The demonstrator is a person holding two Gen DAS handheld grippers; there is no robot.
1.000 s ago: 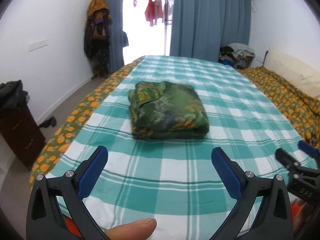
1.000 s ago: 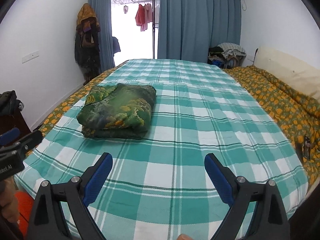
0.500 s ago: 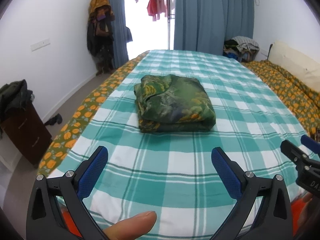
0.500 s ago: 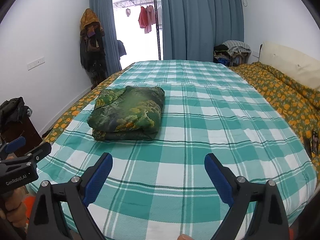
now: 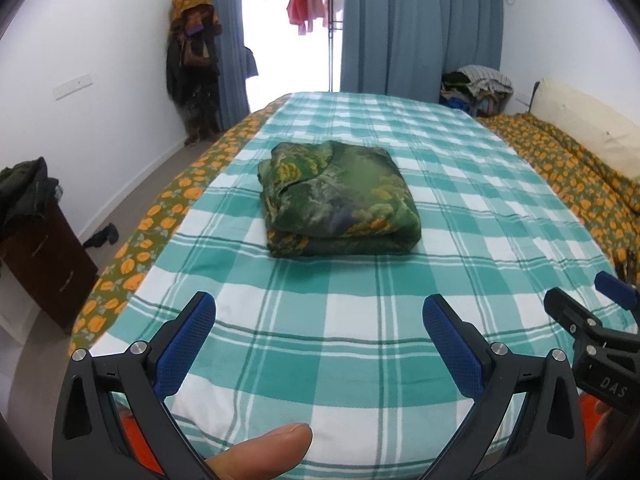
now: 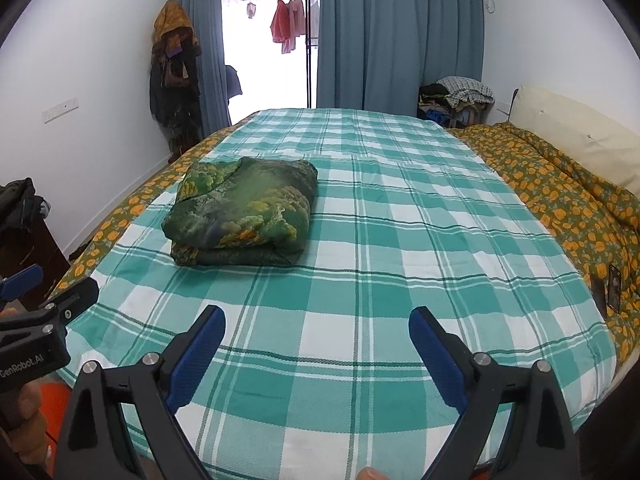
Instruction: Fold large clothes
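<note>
folded green garment [image 5: 338,200]: compact bundle, green print with yellow-orange patches, lying flat on the teal-and-white checked sheet [image 5: 360,320], toward the bed's left side, layered edges facing the cameras. left gripper [image 5: 320,340]: blue-padded fingers [image 5: 186,344] spread wide, nothing between them, held over the near edge of the bed, well apart from the bundle; a fingertip [image 5: 264,450] shows beneath it. right gripper [image 6: 318,350]: fingers likewise spread wide, empty, over the near edge. orange-flowered quilt [image 6: 560,196]: along the right side.
</note>
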